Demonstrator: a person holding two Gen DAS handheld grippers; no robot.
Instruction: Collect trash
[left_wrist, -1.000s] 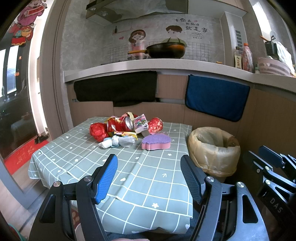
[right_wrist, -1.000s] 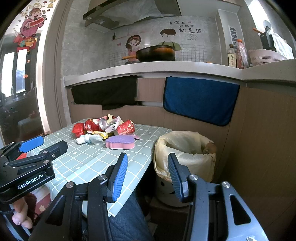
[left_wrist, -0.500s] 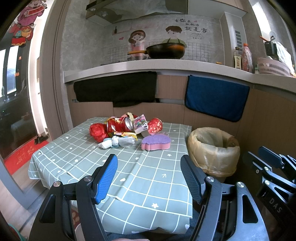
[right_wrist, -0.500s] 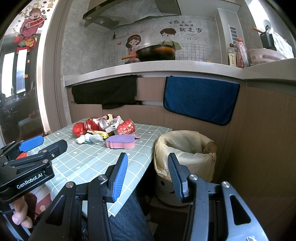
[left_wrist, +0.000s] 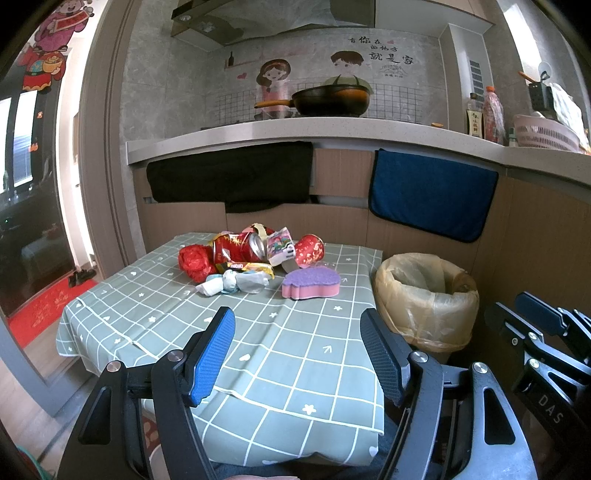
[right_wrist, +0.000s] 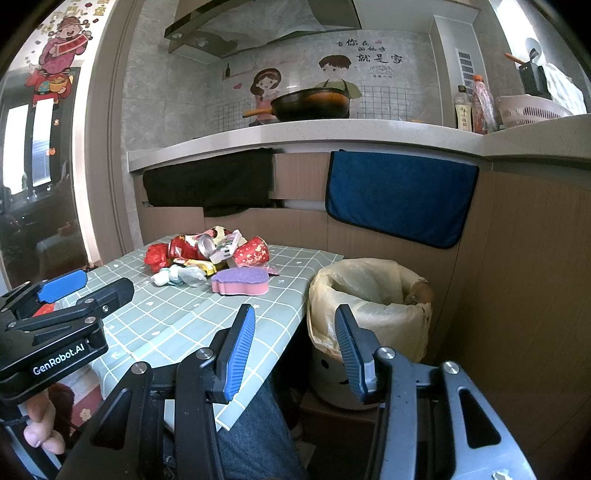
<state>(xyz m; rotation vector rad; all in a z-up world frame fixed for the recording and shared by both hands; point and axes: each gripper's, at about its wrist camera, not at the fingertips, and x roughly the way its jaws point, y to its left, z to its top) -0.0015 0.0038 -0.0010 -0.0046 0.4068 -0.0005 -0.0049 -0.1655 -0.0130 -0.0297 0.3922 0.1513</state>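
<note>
Both grippers, left (left_wrist: 297, 350) and right (right_wrist: 293, 345), hang empty with jaws spread at the table's near edge. Trash (left_wrist: 236, 262) lies piled far; bin (left_wrist: 424, 299) right. Best reach far, pinching one piece squarely.

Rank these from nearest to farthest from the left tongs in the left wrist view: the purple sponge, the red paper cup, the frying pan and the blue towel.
From the left tongs, open above the near tablecloth:
1. purple sponge, on the table, ahead and slightly right.
2. red paper cup, lying on its side just behind the sponge.
3. blue towel, hanging on the cabinet front, right.
4. frying pan, up on the counter, farthest back.
</note>
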